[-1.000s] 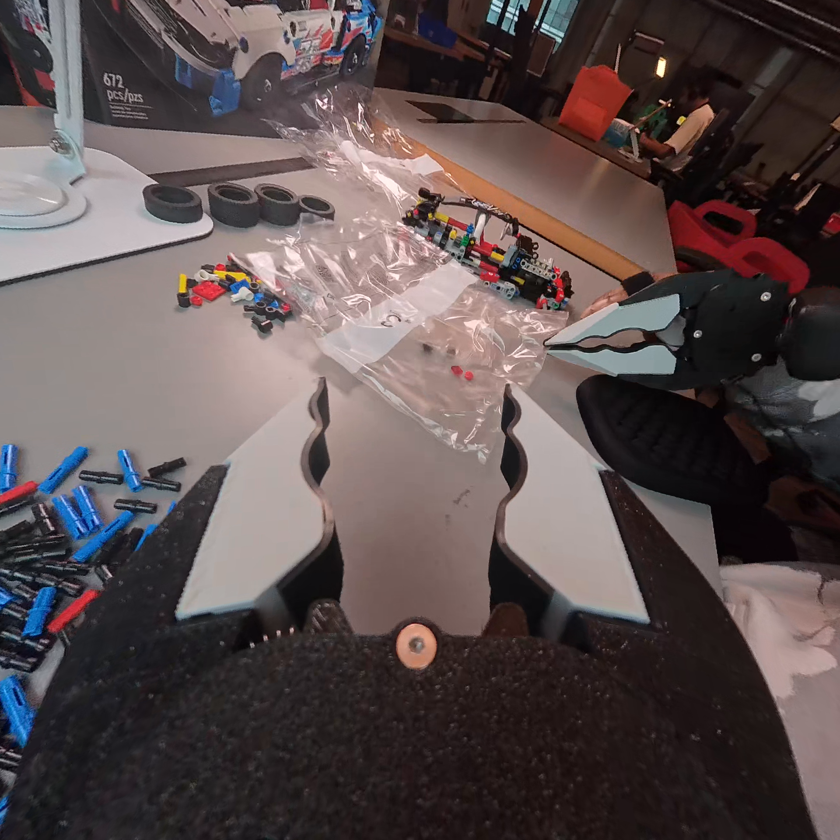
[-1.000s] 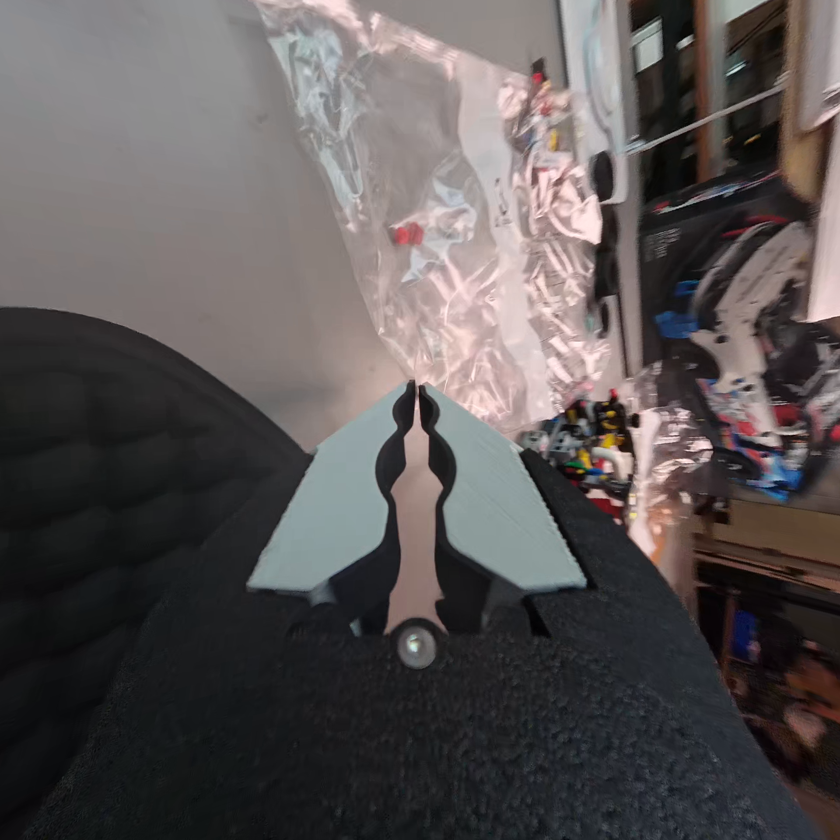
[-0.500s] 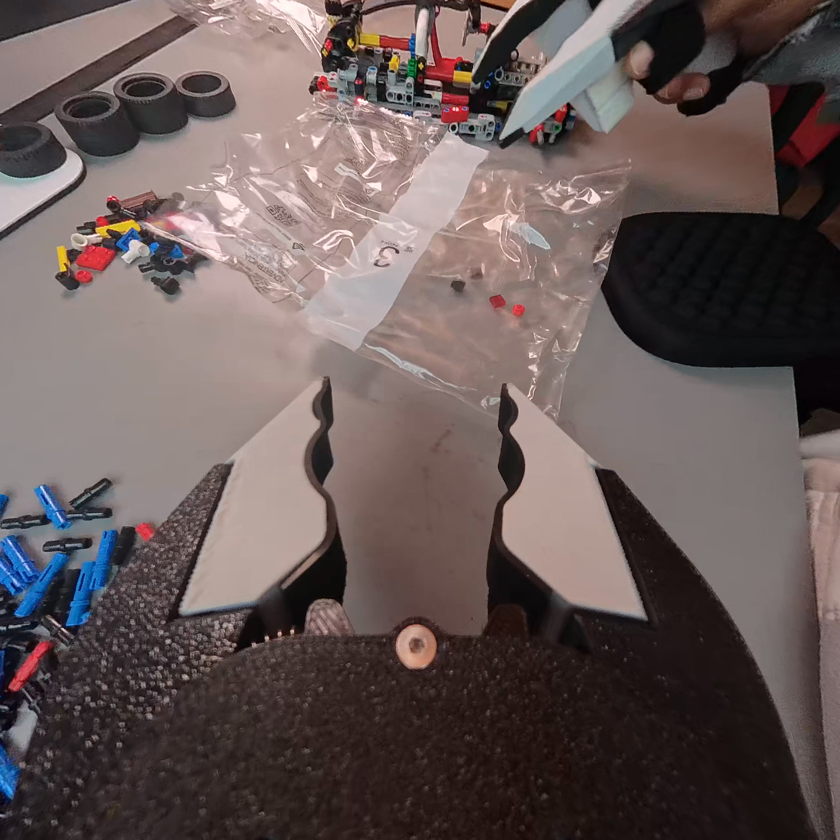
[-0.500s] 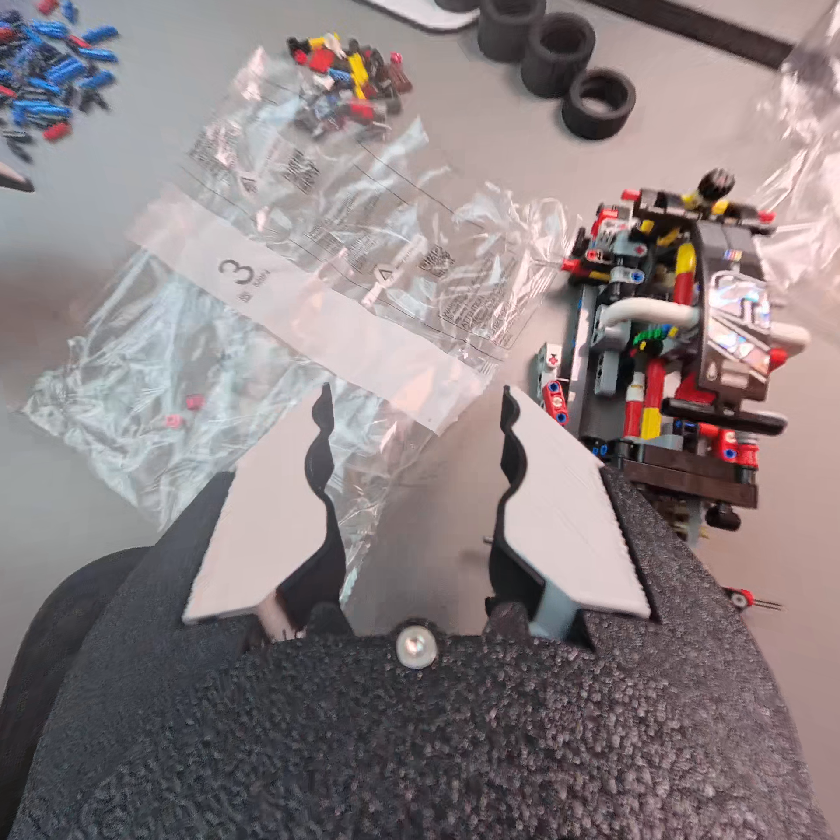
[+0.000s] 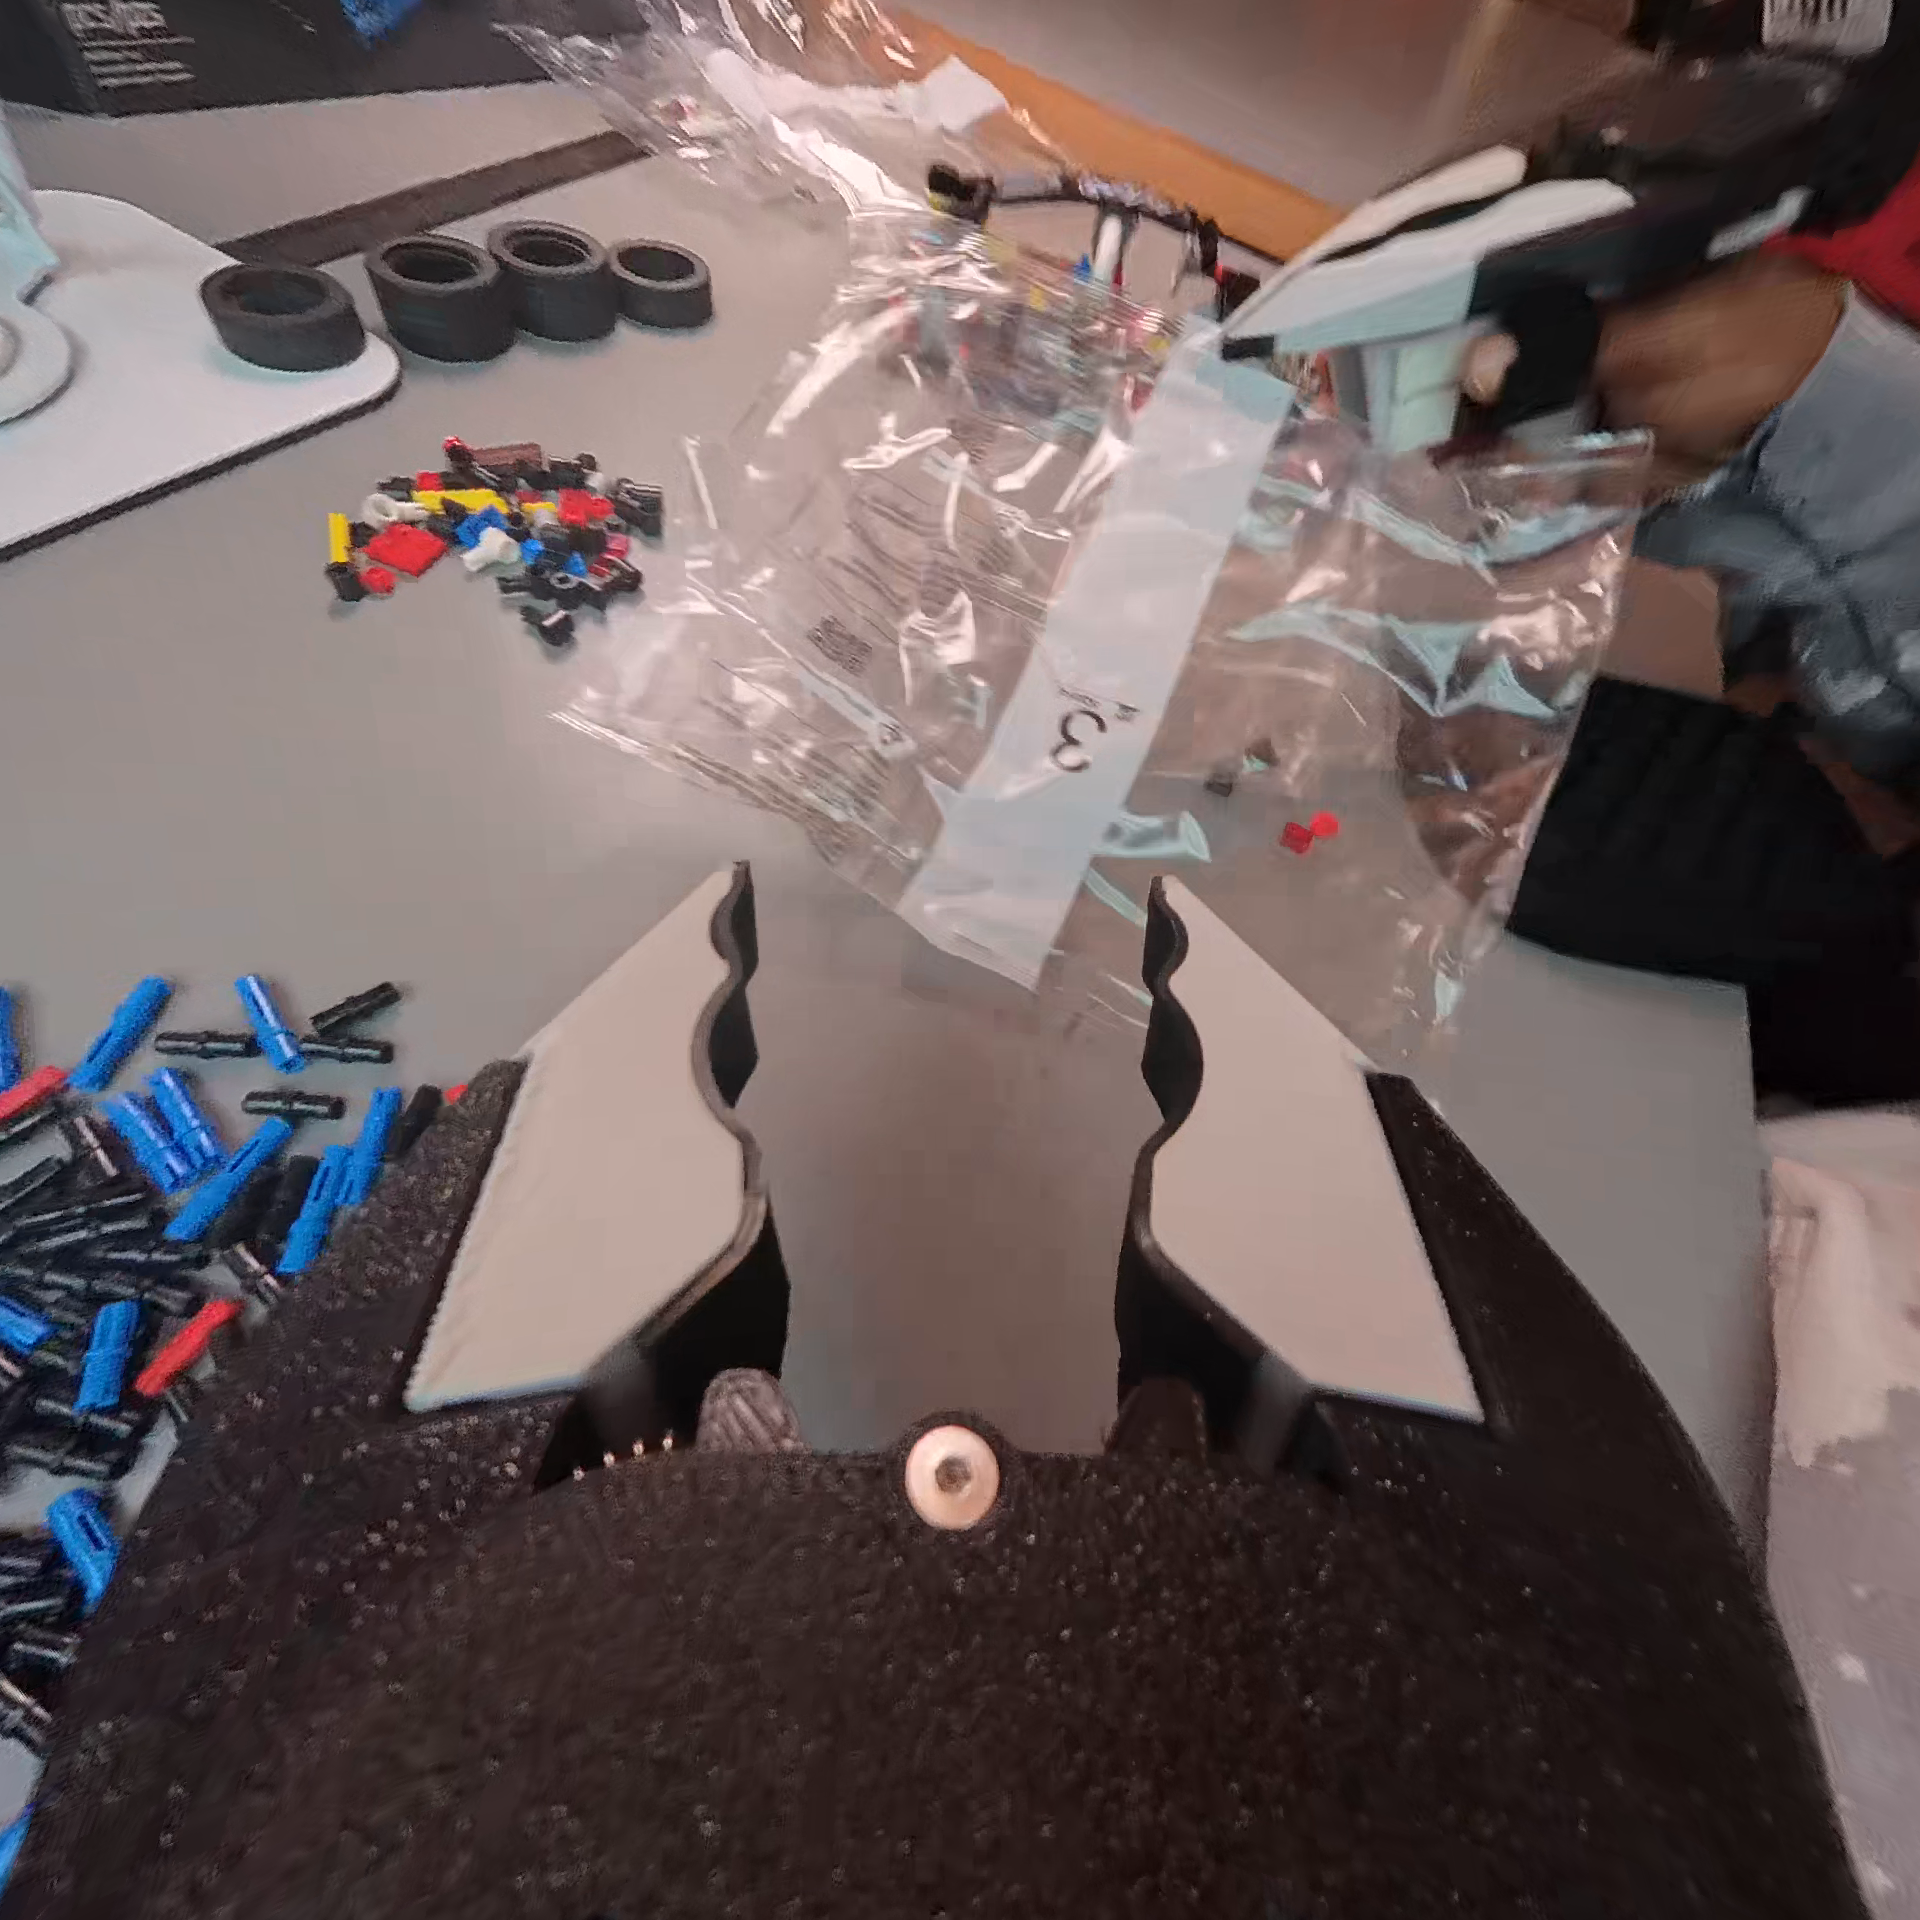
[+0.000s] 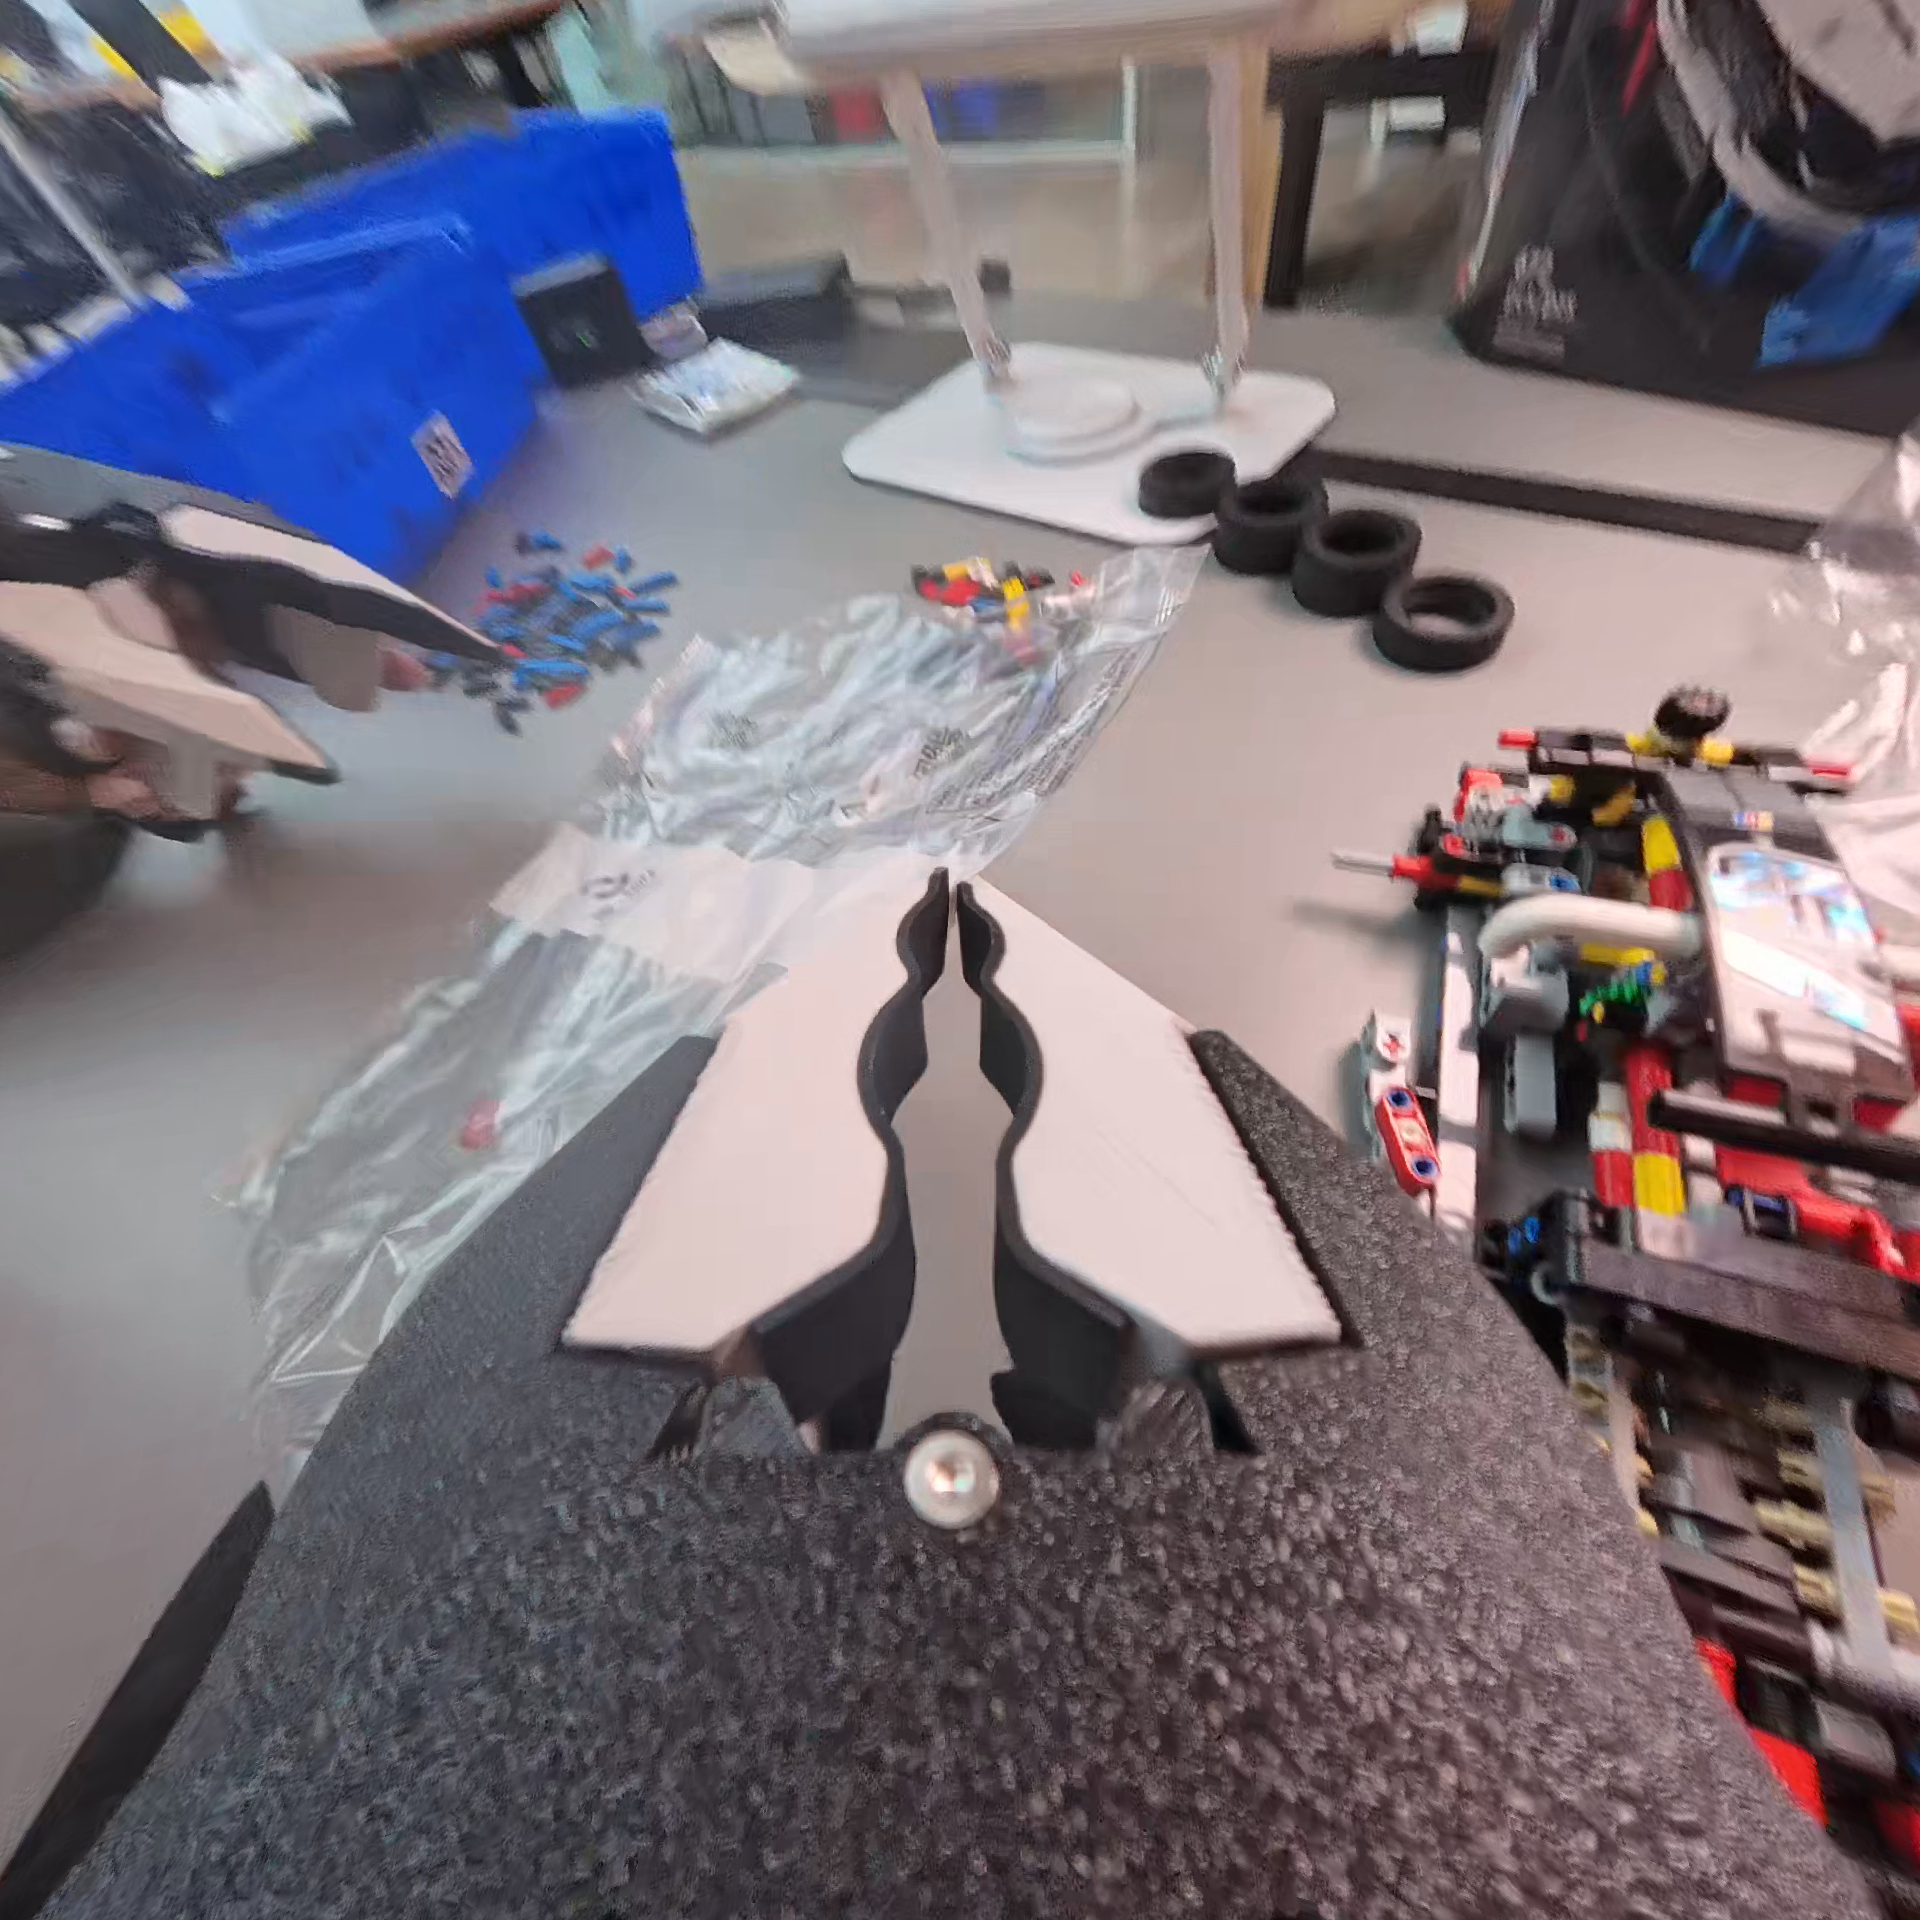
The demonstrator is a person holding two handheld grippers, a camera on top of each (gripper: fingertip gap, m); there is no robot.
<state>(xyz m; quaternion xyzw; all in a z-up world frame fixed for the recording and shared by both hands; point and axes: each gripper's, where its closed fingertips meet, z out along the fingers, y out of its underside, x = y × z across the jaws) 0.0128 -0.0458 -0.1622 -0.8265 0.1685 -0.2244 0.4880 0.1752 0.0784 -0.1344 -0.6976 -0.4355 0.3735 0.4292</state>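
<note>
A clear plastic bag (image 5: pixel 1091 623) with a white strip hangs in the air from its top edge, with two small red pieces (image 5: pixel 1307 831) inside. My right gripper (image 6: pixel 951 894) is shut on that edge of the bag (image 6: pixel 831 748); it also shows at the upper right of the left wrist view (image 5: pixel 1242 338). My left gripper (image 5: pixel 951 888) is open and empty, low over the grey table (image 5: pixel 312 779), just below the bag's lower end. It also shows at the left of the right wrist view (image 6: pixel 405 712).
A part-built brick car (image 6: pixel 1662 987) stands right of the bag. Several black tyres (image 5: pixel 468 291) lie by a white stand base (image 5: pixel 156 395). A pile of small coloured pieces (image 5: pixel 488 530) and blue and black pins (image 5: pixel 156 1174) lie to the left. A black cushion (image 5: pixel 1662 883) is at the right edge.
My right gripper has shut on the bag's edge and lifted the bag off the table. My left gripper stays open close below it.
</note>
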